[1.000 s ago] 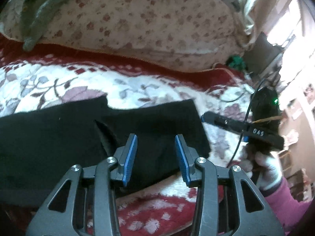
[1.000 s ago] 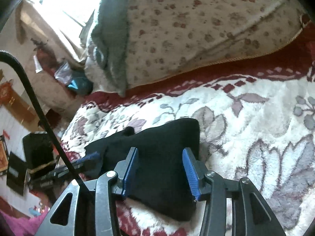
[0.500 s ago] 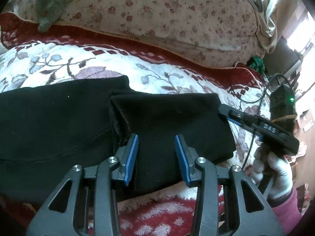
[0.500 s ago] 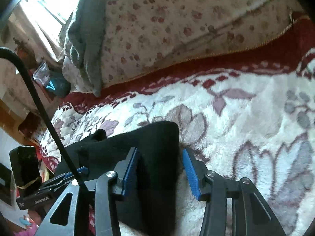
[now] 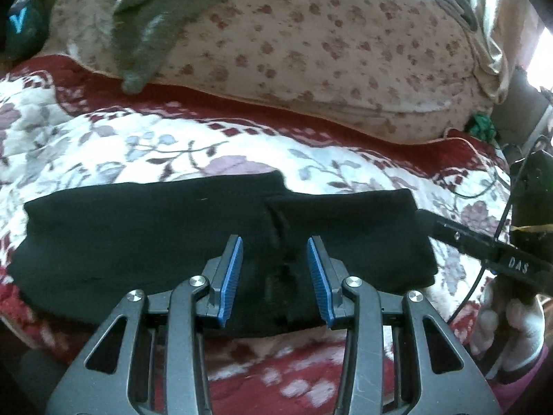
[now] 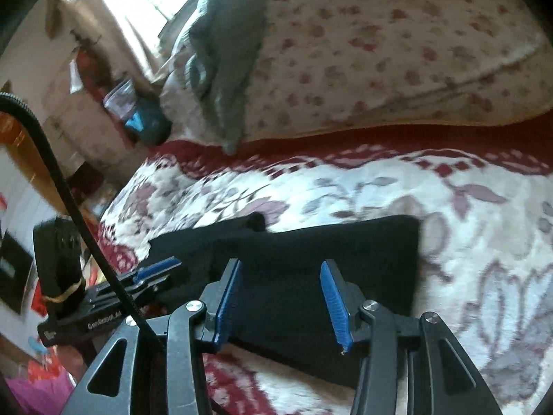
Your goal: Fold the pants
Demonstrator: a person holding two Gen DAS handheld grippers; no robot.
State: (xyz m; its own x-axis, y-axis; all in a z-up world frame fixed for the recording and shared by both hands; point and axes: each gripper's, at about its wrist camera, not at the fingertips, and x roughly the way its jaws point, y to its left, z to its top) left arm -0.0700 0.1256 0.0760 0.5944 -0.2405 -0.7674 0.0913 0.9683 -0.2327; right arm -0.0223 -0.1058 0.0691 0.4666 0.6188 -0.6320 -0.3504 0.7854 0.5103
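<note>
The black pants (image 5: 155,228) lie folded in a long strip across the flowered blanket, one end lapped over the middle. My left gripper (image 5: 275,276) hovers open above the lapped seam near the front edge, with nothing between its blue pads. A gloved hand (image 5: 504,318) carries the right gripper (image 5: 484,249), whose tip is at the pants' right end. In the right wrist view the pants (image 6: 311,252) fill the lower middle. My right gripper (image 6: 281,297) stands open over them, holding nothing. The left gripper (image 6: 138,280) shows at the pants' left edge.
A big flower-print pillow (image 5: 328,52) with a grey garment (image 5: 155,17) draped over it lies behind the pants. The red and white blanket (image 5: 172,145) covers the bed. A black cable (image 6: 52,173) crosses the right wrist view, with room clutter at the far left.
The left view swung left and now takes in the pants' whole length. The right gripper shifted from straddling the pants' right edge to standing over the cloth. The pants lie as before.
</note>
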